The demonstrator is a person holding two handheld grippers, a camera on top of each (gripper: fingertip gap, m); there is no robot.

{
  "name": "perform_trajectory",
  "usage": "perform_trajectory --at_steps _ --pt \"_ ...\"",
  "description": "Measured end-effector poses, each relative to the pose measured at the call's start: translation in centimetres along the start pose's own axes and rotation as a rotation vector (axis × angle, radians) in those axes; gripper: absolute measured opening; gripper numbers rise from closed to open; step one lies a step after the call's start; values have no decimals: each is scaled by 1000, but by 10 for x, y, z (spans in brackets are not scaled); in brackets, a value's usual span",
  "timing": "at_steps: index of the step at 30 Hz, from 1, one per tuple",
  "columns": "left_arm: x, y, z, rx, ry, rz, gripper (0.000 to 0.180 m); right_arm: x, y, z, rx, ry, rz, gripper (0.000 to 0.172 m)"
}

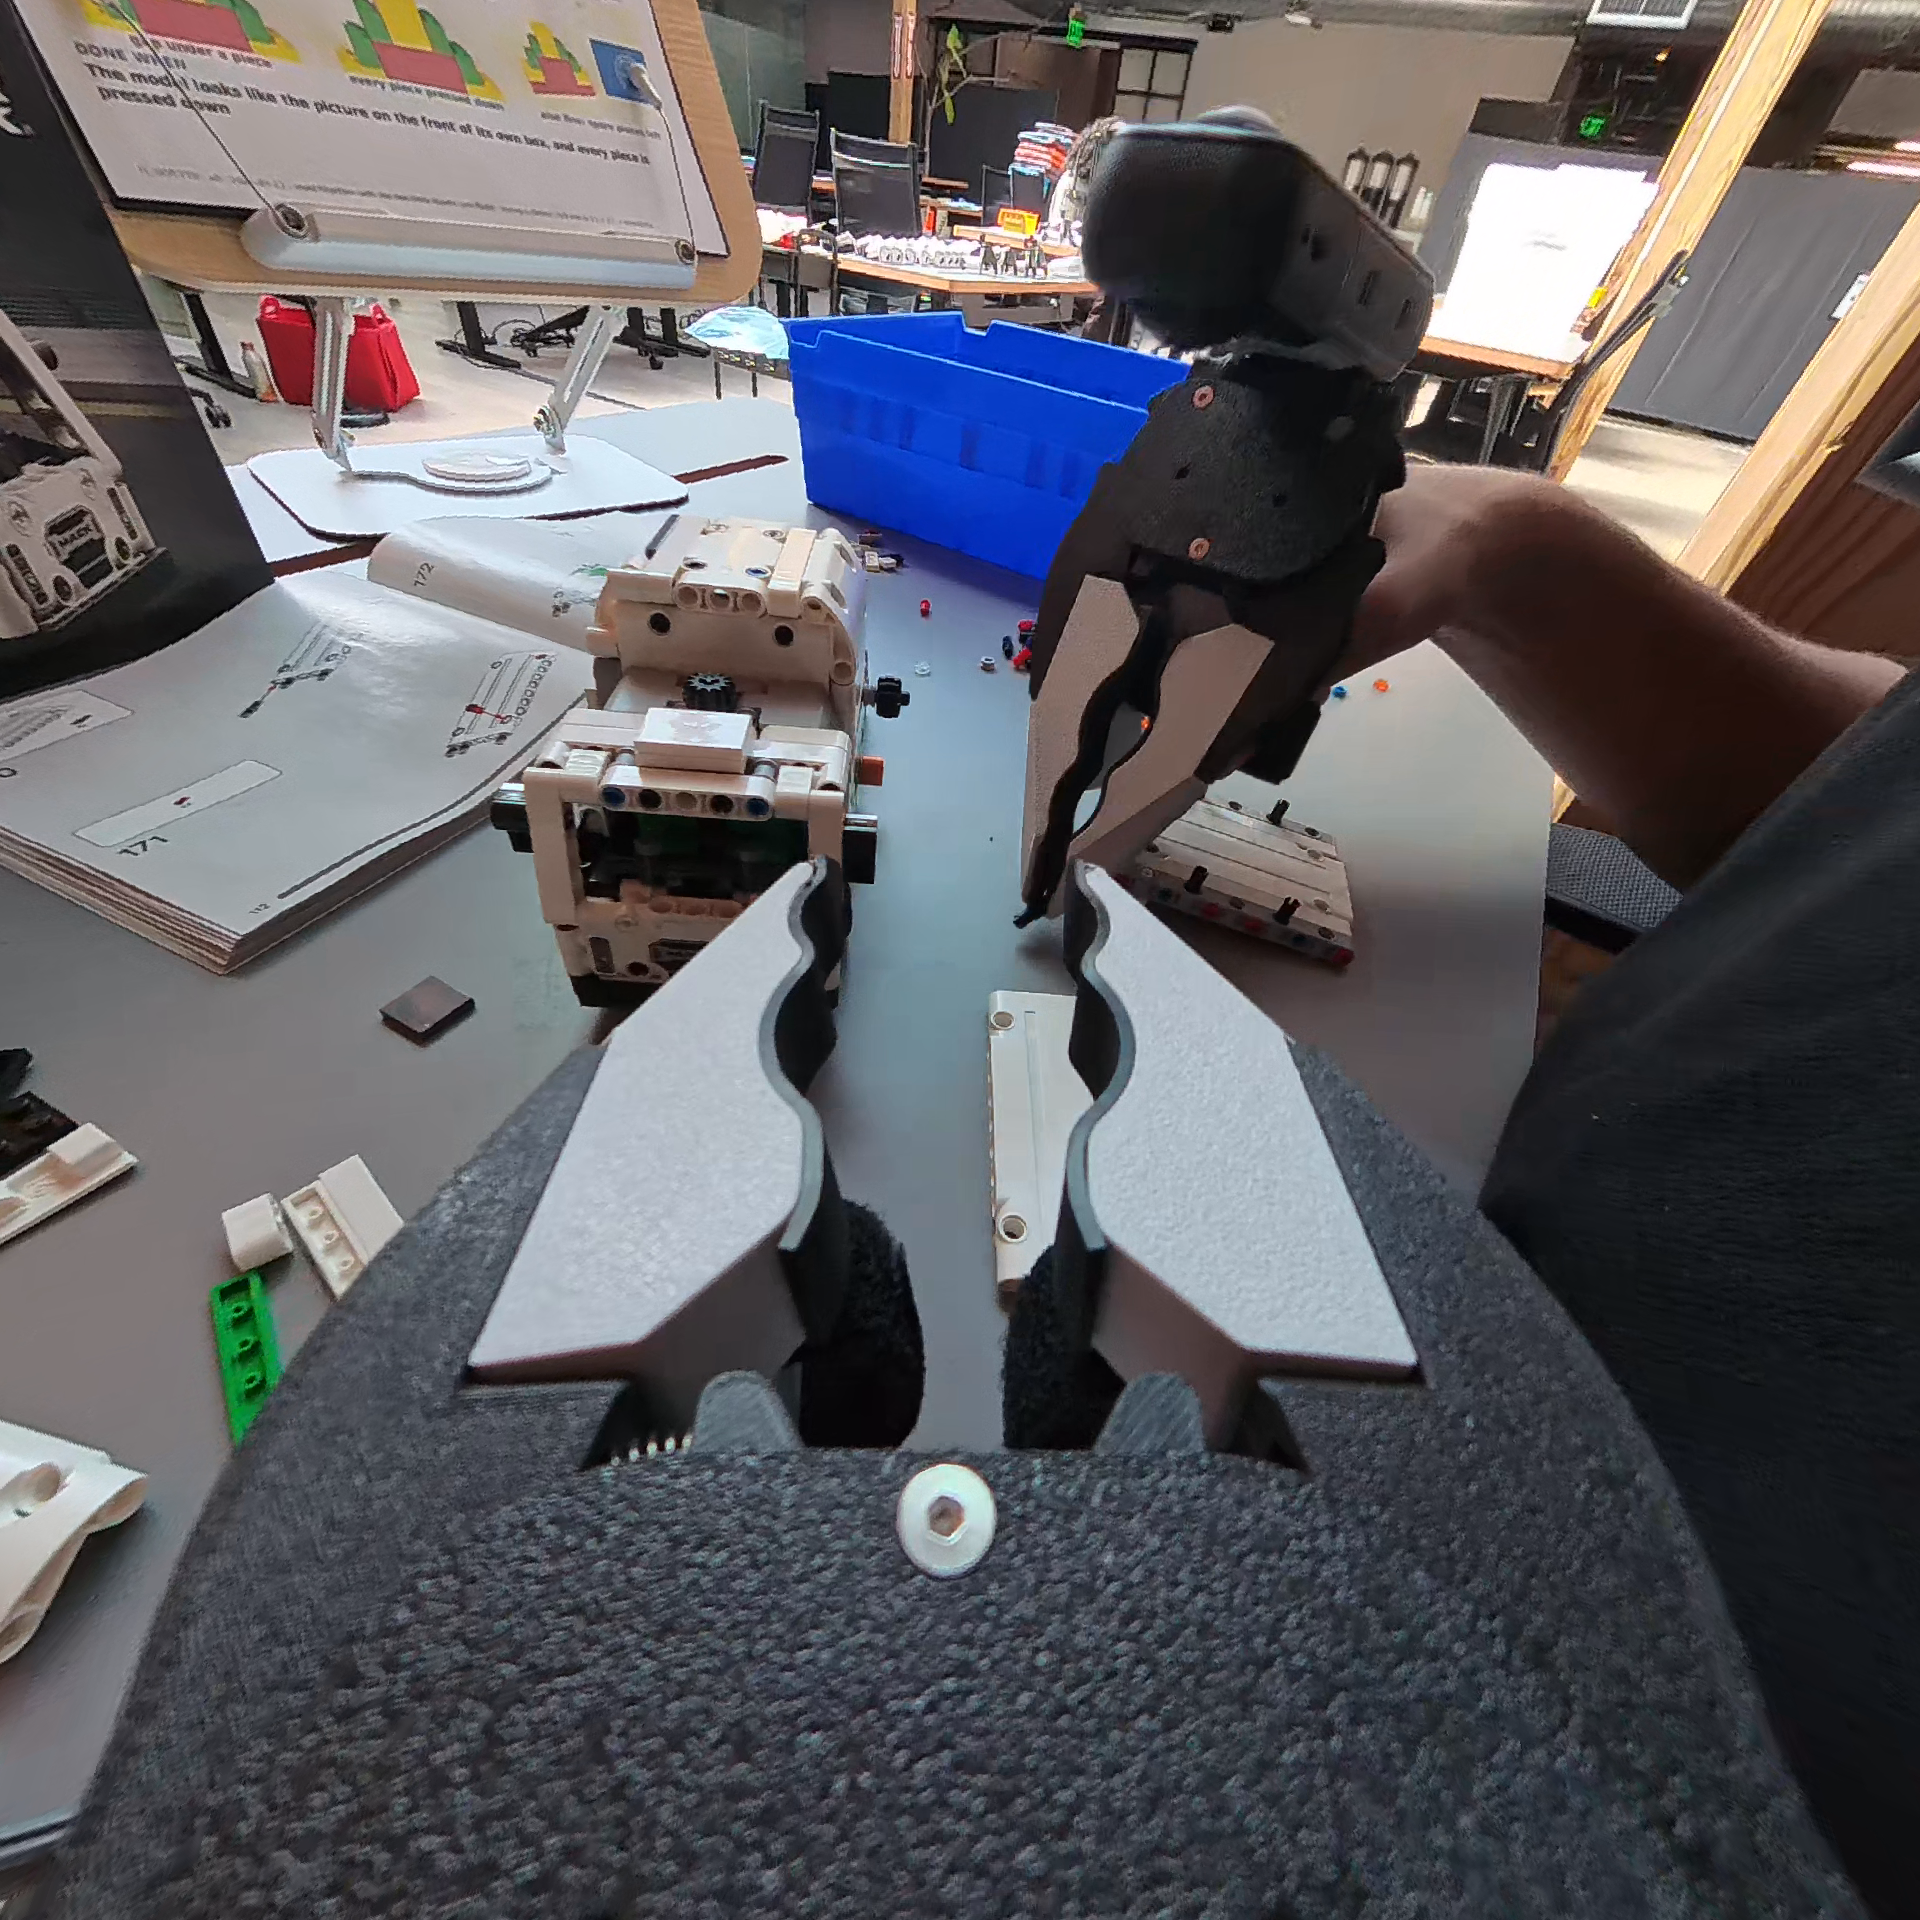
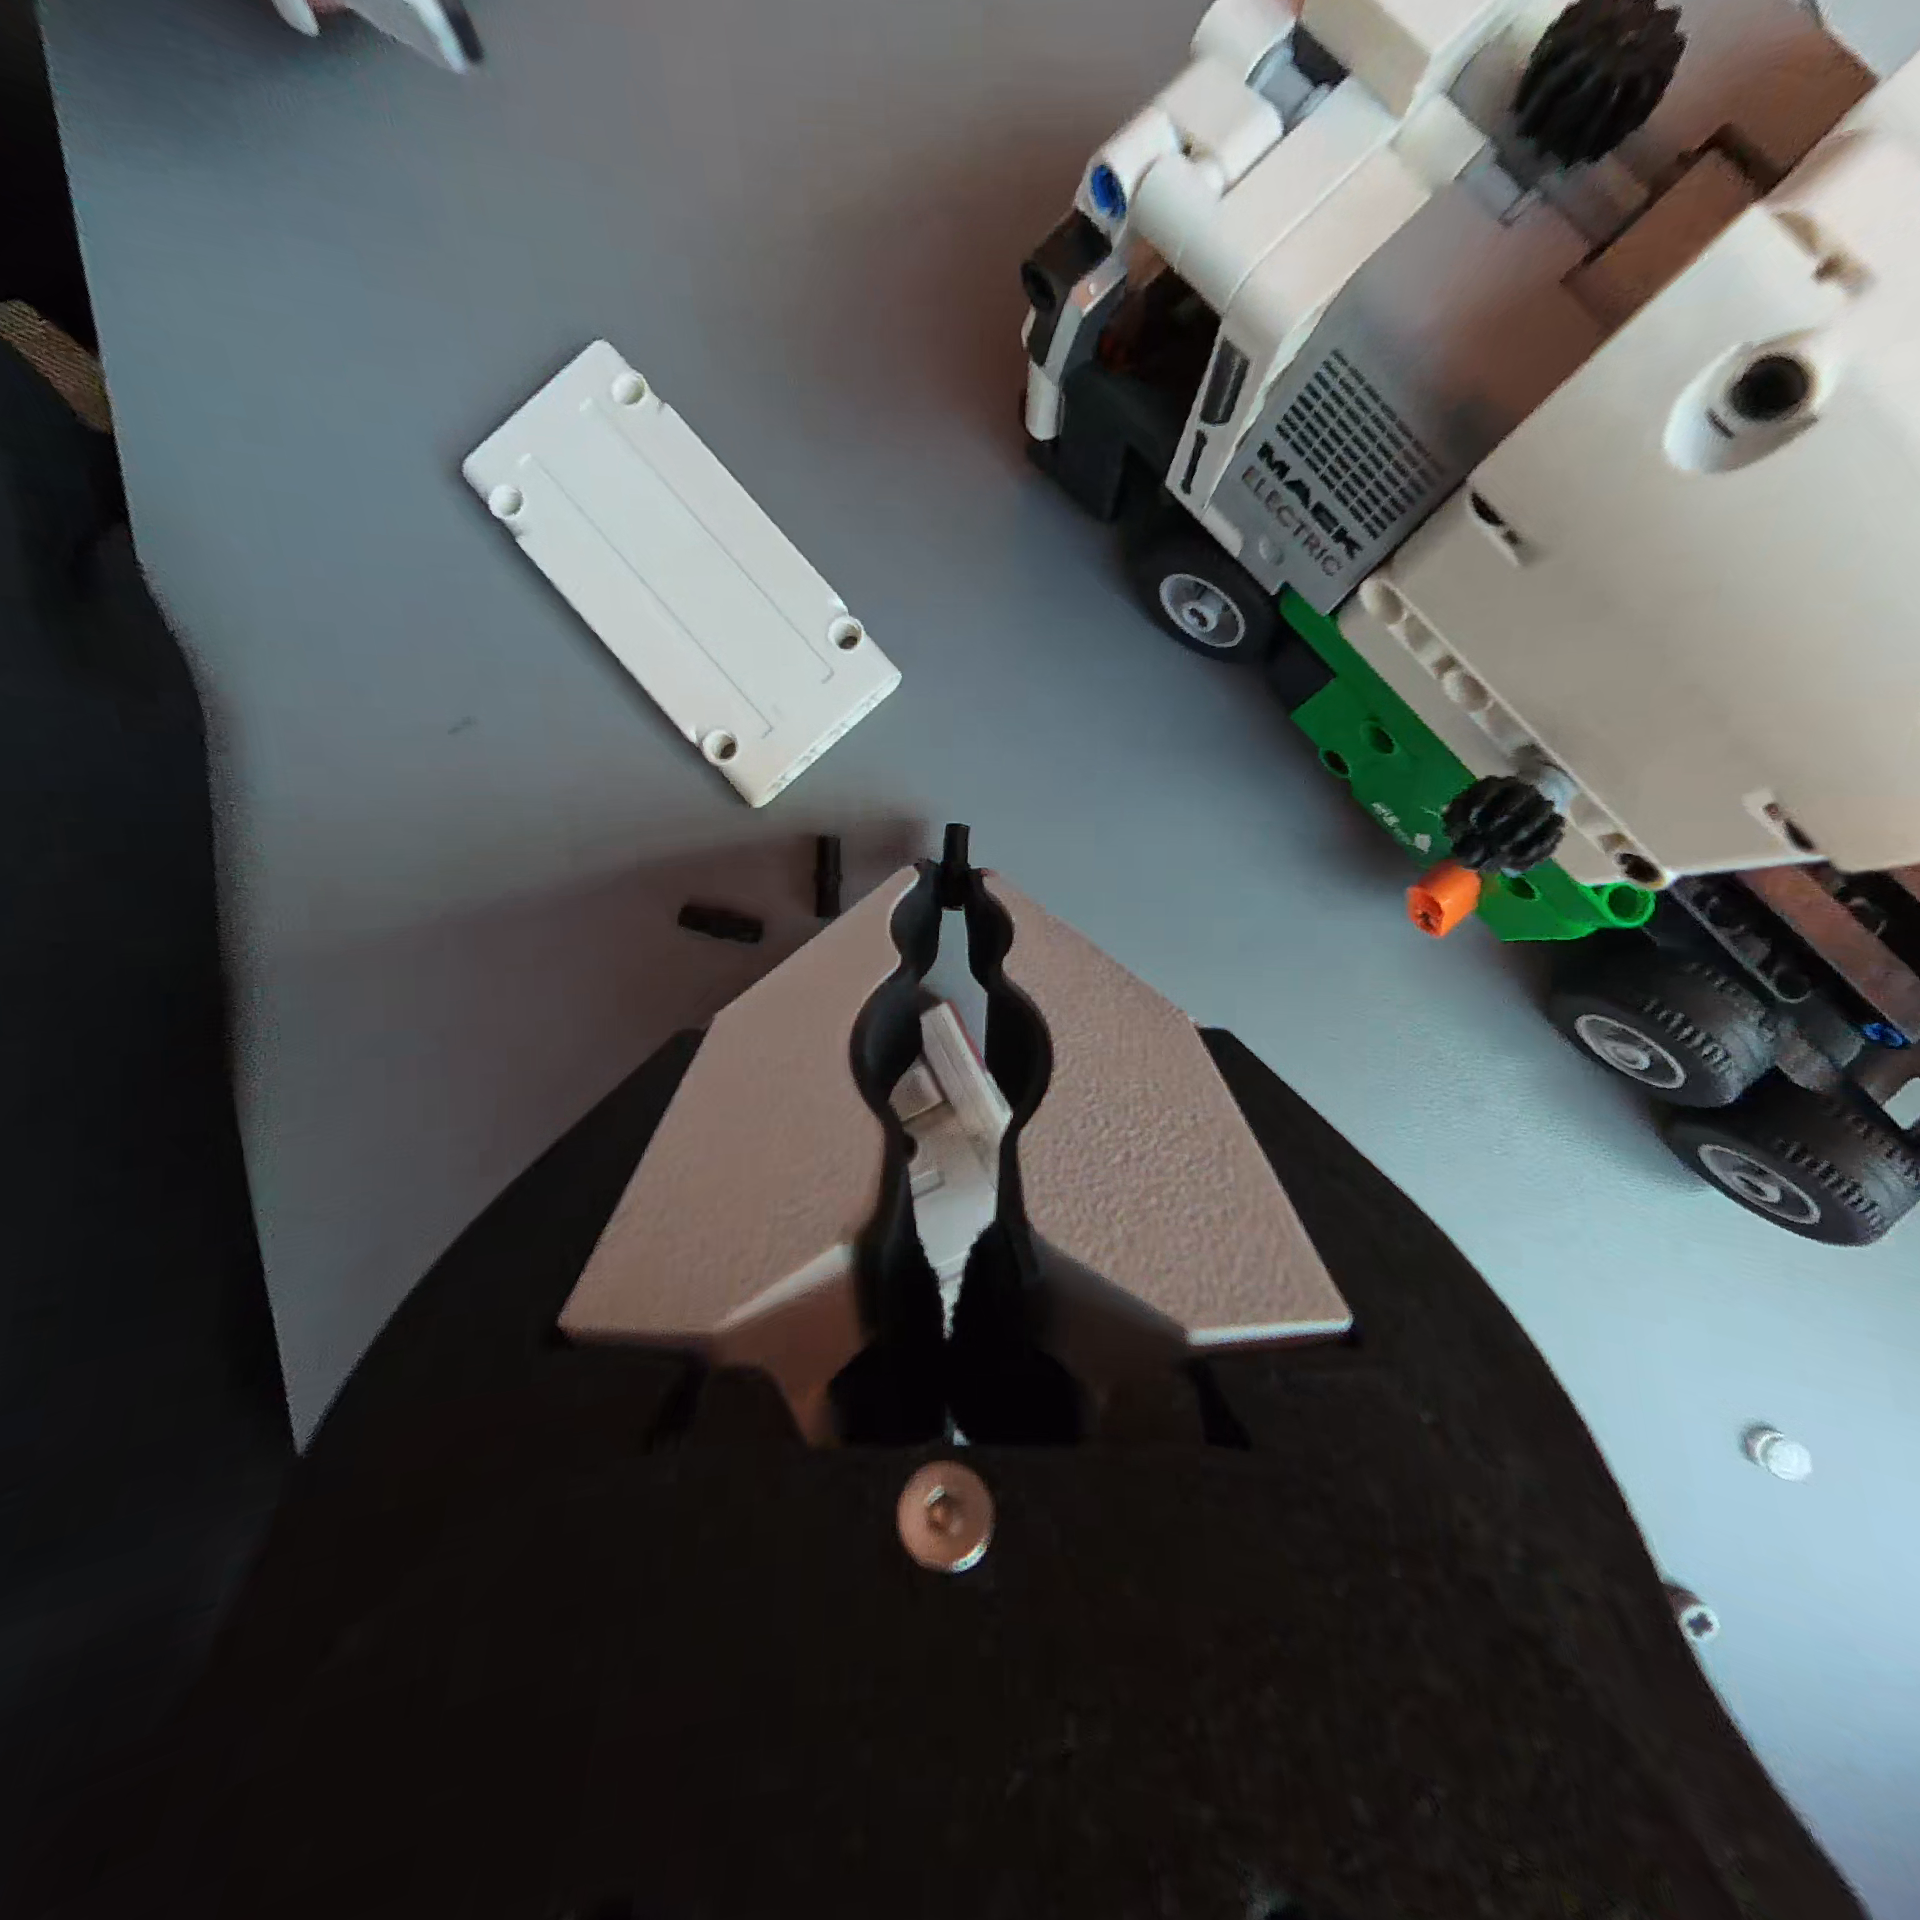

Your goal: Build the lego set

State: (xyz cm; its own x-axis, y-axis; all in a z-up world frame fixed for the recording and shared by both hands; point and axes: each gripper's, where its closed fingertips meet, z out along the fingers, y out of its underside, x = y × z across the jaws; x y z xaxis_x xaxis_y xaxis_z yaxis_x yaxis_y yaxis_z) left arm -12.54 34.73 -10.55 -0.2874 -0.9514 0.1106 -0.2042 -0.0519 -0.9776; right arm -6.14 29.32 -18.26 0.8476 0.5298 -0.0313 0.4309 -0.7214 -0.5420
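Note:
My right gripper is shut on a small black pin that sticks out past the fingertips, just above the grey table. It also shows in the left wrist view, tips down, next to a white panel assembly studded with pins. Two loose black pins lie left of it. A flat white panel lies farther ahead. My left gripper is open and empty, low over the table, between a white and green toy truck and the flat white panel. The truck also shows in the right wrist view.
A blue bin stands at the back. An open instruction booklet, a dark box and a clipboard stand are at the left. Loose white parts, a green piece and a dark tile lie front left. A person's arm reaches in from the right. Across from one pair of fingers to the other is roughly 12 cm.

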Motion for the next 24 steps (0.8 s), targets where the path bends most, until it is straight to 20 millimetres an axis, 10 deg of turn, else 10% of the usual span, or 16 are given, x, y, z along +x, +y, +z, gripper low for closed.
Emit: perform_trajectory --at_steps 14,24 --pt "-2 7 6 -52 2 -25 40 6 1 3 42 13 12 20" --pt "-11 6 8 -52 -39 -25 37 68 -6 -77 551 341 252 20"
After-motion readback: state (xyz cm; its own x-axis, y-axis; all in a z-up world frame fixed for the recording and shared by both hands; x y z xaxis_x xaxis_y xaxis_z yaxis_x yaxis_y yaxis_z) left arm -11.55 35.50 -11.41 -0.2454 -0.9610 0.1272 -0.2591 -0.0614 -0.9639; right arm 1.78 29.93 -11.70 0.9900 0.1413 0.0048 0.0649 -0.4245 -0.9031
